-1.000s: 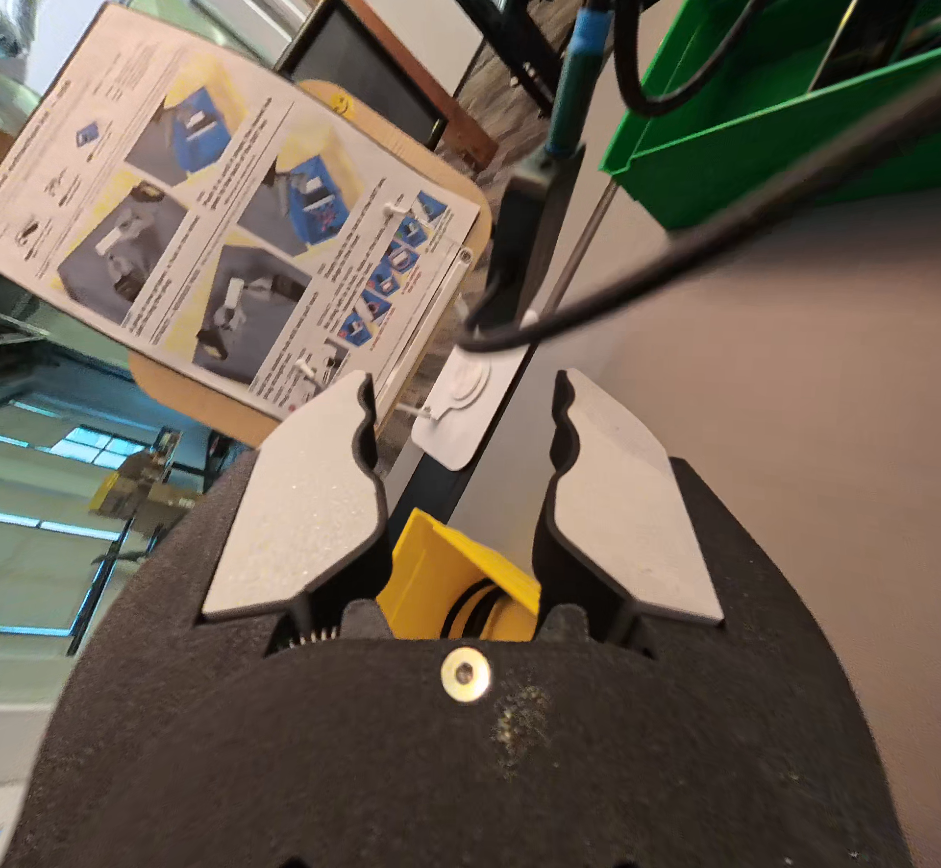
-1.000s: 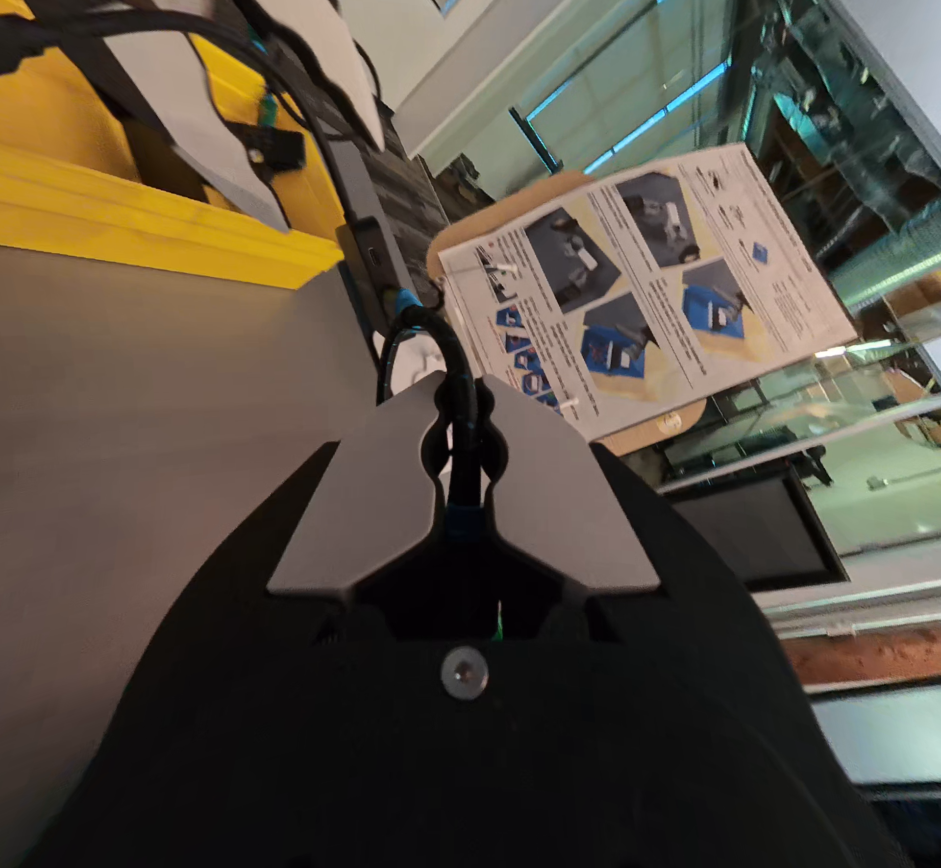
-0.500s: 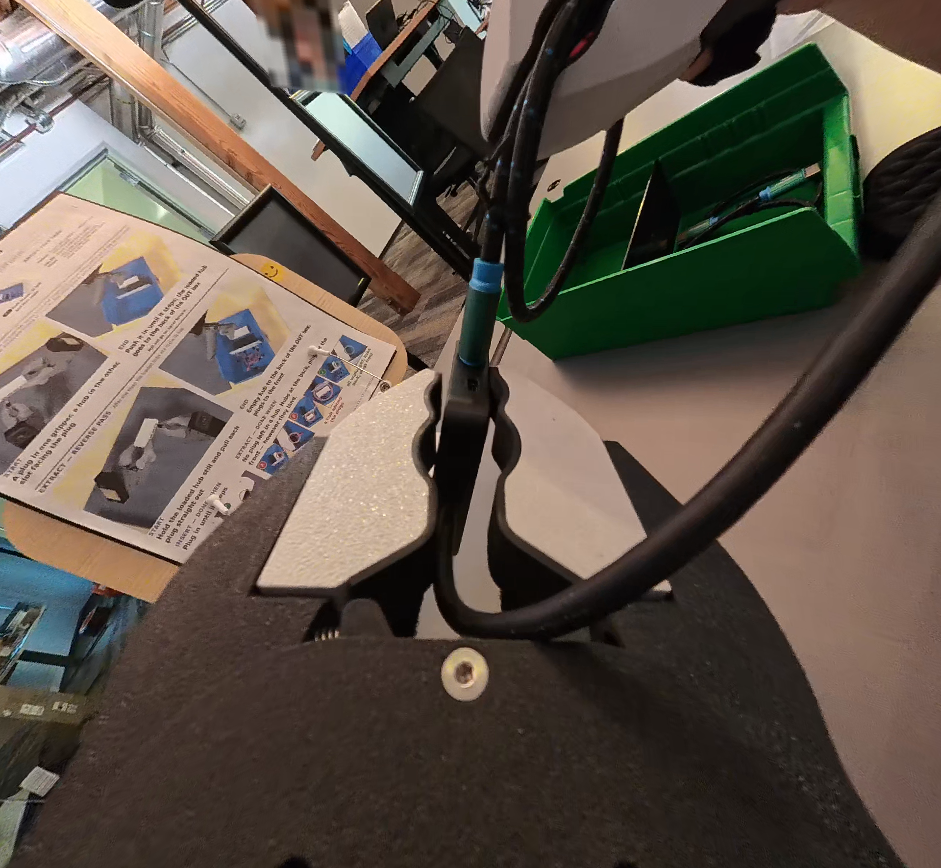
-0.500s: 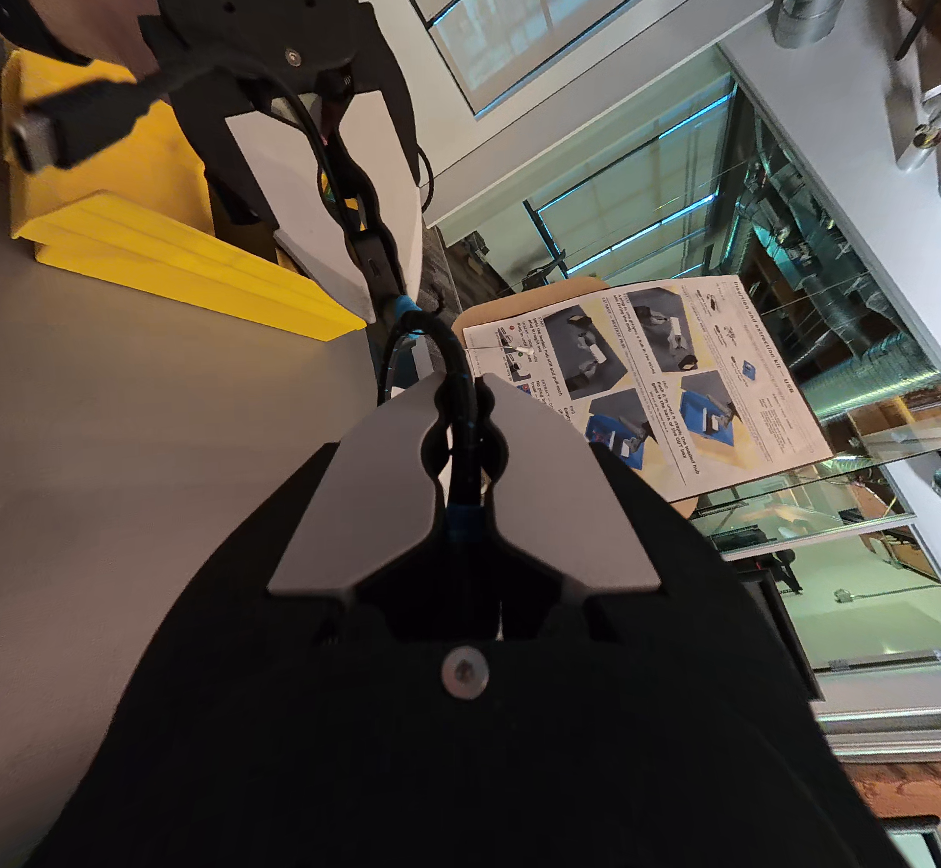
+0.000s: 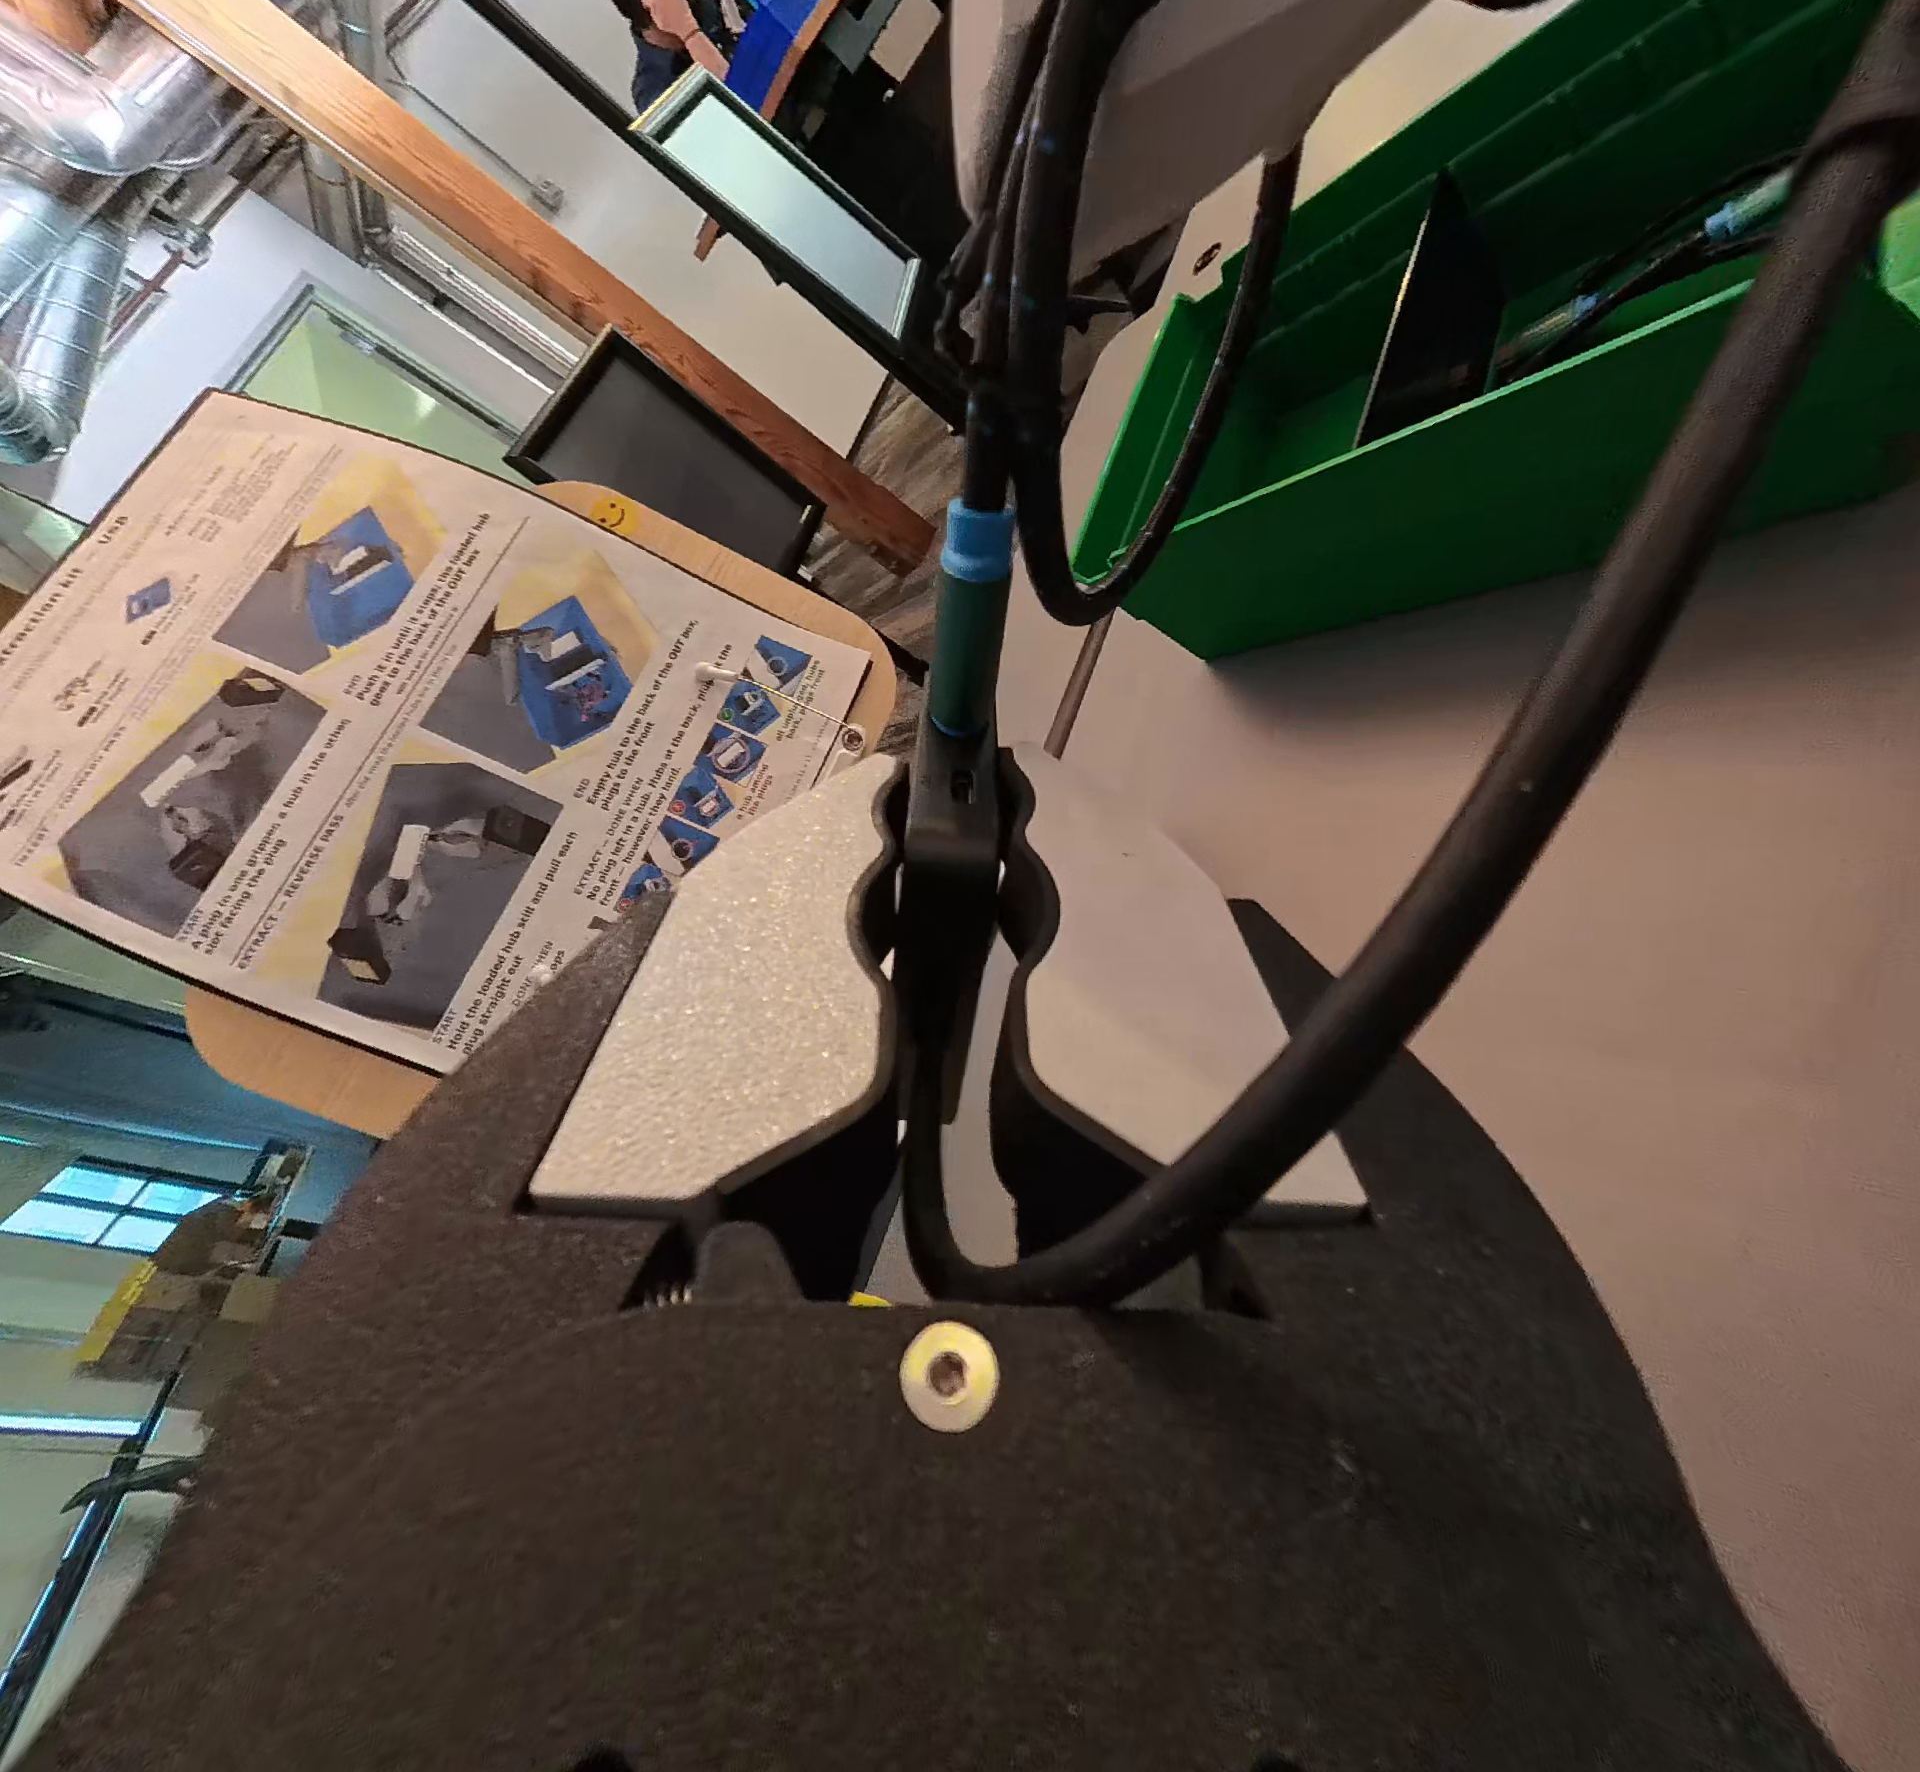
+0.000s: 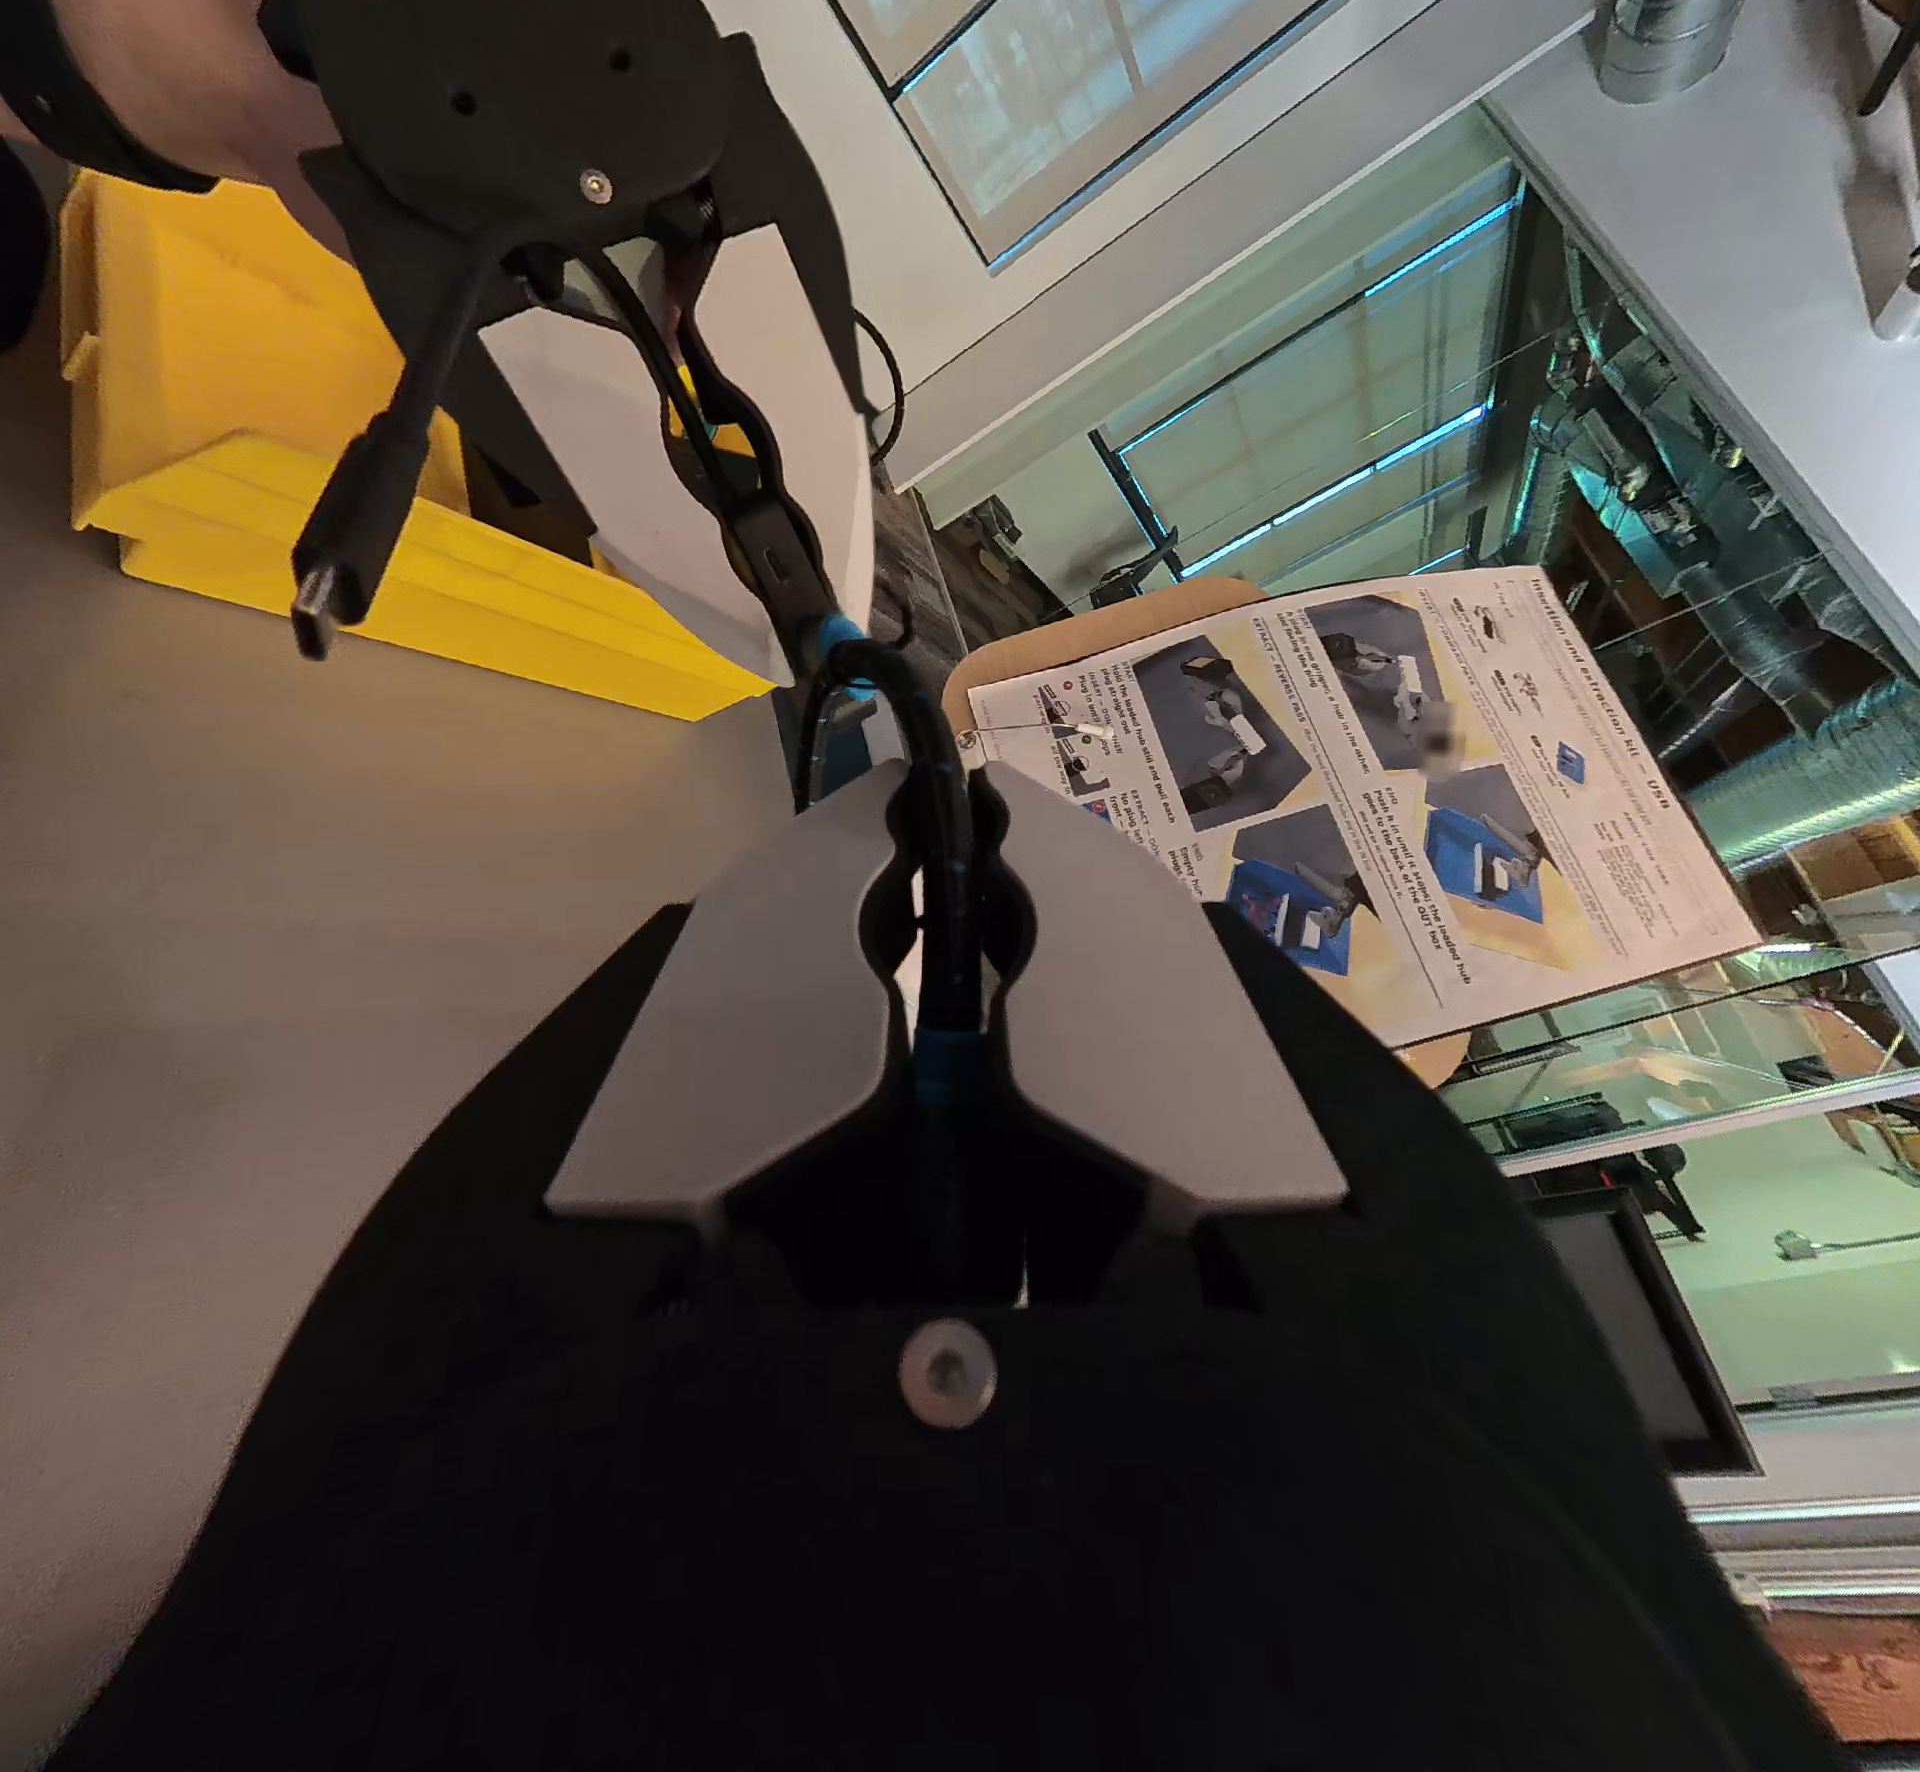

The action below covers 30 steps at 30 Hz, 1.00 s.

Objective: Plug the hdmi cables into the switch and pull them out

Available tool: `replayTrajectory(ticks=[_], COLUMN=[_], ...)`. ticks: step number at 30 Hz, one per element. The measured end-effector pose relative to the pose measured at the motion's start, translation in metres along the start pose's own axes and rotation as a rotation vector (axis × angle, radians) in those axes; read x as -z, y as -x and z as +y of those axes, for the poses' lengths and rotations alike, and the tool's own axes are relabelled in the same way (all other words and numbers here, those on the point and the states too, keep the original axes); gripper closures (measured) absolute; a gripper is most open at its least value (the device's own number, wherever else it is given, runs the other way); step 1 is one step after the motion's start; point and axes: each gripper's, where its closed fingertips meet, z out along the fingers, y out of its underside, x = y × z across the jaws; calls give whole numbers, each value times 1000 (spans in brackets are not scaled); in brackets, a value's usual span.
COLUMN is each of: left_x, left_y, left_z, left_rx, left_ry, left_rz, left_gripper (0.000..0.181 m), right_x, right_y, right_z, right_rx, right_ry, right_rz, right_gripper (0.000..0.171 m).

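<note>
My left gripper [image 5: 951,787] is shut edge-on on the thin black switch [image 5: 940,891] and holds it above the grey table [image 5: 1662,891]. An HDMI plug with a blue band [image 5: 971,642] sits in the switch's far end. My right gripper [image 6: 940,787] is shut on that plug's black cable [image 6: 948,943], which arcs up to the plug [image 6: 826,631]. In the right wrist view my left gripper [image 6: 748,517] hangs above with the switch [image 6: 779,569]. The switch's own lead dangles with a loose plug [image 6: 343,538]. One right finger [image 5: 1195,39] fills the left wrist view's top.
A green bin [image 5: 1455,475] with cables stands at the right of the left wrist view. A yellow bin [image 6: 208,392] stands behind the left gripper. An instruction sheet on a board [image 5: 364,756] stands past the table edge, with monitors behind it. Across from one pair of fingers to the other is roughly 8 centimetres.
My left gripper was open a second ago with the switch ahead of it. It has shut on the switch and risen. My right gripper has kept its hold on the cable and tilted upward.
</note>
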Motion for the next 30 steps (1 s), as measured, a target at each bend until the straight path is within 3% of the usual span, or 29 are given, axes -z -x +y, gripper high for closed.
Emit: replayTrajectory(ticks=[5, 7, 10, 13, 16, 19, 21, 24, 27, 30], left_x=[-1, 0, 6, 16, 26, 34, 39, 41, 39, 35], left_y=[3, 10, 28, 47, 61, 69, 70, 66, 60, 55], left_z=[4, 4, 8, 12, 12, 4, -3, -13, -17, -16], left_rx=[-23, -56, -72, -45, -43, -50, -47, -74, -116, -147], left_ry=[38, 54, 96, 104, 83, 54, 30, -8, -11, -2], left_rz=[-26, -91, -188, -260, -314, -359, -371, -365, -359, -357], left_gripper=[167, 167, 167, 167, 167, 167, 167, 167, 167, 167], right_x=[-2, -4, 8, 31, 38, 23, 9, -3, -6, -16], right_y=[0, -6, -26, -43, -30, -4, 2, 3, 2, -5], right_z=[3, 4, -12, -36, -54, -52, -41, -29, -51, -47], right_rx=[2, -53, -173, -315, -454, -660, -734, -721, -700, -586], right_ry=[0, -8, -79, -141, -165, -126, -106, -79, -155, -27], right_rz=[1, 28, 119, 207, 95, -77, -57, 22, 42, 169], right_gripper=[164, 156, 140, 146, 159, 158, 154, 147, 146, 139])
